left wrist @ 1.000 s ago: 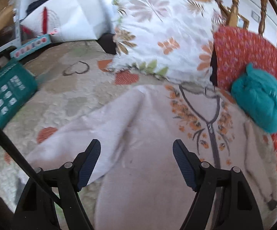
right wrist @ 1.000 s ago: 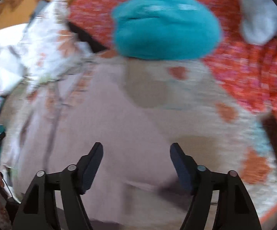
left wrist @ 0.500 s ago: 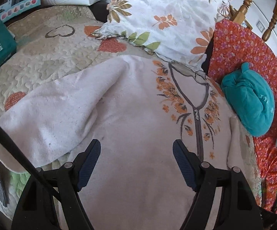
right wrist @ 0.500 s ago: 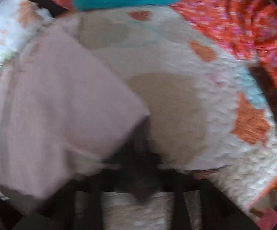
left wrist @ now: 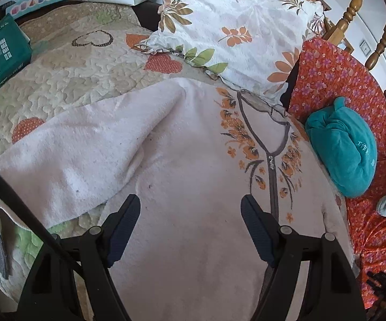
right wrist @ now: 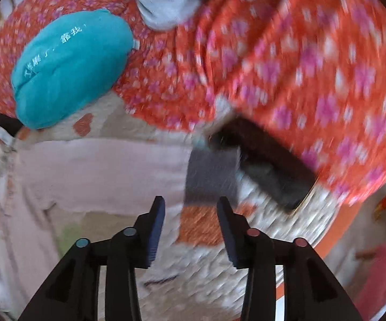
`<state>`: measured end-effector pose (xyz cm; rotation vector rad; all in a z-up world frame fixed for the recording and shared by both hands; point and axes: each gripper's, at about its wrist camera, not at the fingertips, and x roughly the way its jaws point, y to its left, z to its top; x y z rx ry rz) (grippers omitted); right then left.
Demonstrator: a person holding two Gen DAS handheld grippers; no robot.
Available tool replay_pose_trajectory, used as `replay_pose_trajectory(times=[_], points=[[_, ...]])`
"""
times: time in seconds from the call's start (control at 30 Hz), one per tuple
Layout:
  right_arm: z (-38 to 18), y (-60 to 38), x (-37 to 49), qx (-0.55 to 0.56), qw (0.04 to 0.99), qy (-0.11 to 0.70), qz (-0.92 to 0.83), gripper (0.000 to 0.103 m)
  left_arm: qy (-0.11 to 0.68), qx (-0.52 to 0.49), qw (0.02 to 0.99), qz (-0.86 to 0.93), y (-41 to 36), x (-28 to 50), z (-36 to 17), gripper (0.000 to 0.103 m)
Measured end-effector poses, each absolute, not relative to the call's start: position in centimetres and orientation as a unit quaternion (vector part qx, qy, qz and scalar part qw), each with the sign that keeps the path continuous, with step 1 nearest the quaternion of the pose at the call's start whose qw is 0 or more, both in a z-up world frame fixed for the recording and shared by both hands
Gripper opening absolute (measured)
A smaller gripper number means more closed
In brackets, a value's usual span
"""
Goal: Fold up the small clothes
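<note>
Right gripper (right wrist: pixel 190 227) released pink garment (right wrist: pixel 99 171), jaws now opening, empty; grey cuff (right wrist: pixel 211 176) at 12 o'clock. Left gripper (left wrist: pixel 190 227) jaws apart, empty, above garment.

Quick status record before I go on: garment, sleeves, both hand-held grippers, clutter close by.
garment: pale pink top, laid flat on quilt
sleeve: one spread out sideways, grey cuff on the other
left hand-held gripper: open, over the top, nothing between the pads
right hand-held gripper: jaws opening, nothing between them, cuff just ahead
nearby: teal bundle, floral pillow
</note>
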<state>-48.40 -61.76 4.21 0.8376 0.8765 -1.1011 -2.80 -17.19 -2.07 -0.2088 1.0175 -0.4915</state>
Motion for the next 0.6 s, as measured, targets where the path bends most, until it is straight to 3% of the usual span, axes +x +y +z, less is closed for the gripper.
replay_pose_trajectory(times=[0.2, 0.37, 0.4, 0.43, 0.47, 0.6], points=[[-2.4, -62.9, -50.6, 0.550, 0.643, 0.306, -0.436, 0.047, 0.483, -0.086, 0.840, -0.231, -17.7, -3.0, -2.5, 0.076], [-3.7, -65.4, -51.1, 0.557, 0.629, 0.235, -0.488, 0.049, 0.474, -0.086, 0.846, -0.229, -17.3, -2.3, -2.1, 0.076], [-3.6, -66.1, -50.5, 0.547, 0.633, 0.240, -0.493, 0.044, 0.469, -0.086, 0.849, -0.227, -17.2, -2.0, -1.7, 0.077], [-3.5, -66.8, -49.8, 0.535, 0.635, 0.253, -0.496, 0.017, 0.466, -0.085, 0.851, -0.226, -17.0, -1.6, -1.4, 0.077], [-3.2, -67.4, -48.9, 0.515, 0.636, 0.275, -0.505, 0.004, 0.457, -0.084, 0.857, -0.224, -16.6, -1.0, -0.6, 0.077], [0.8, -67.9, -43.1, 0.392, 0.675, 0.336, -0.527, 0.005, 0.404, -0.068, 0.893, -0.189, -13.5, 0.9, 2.2, 0.077]])
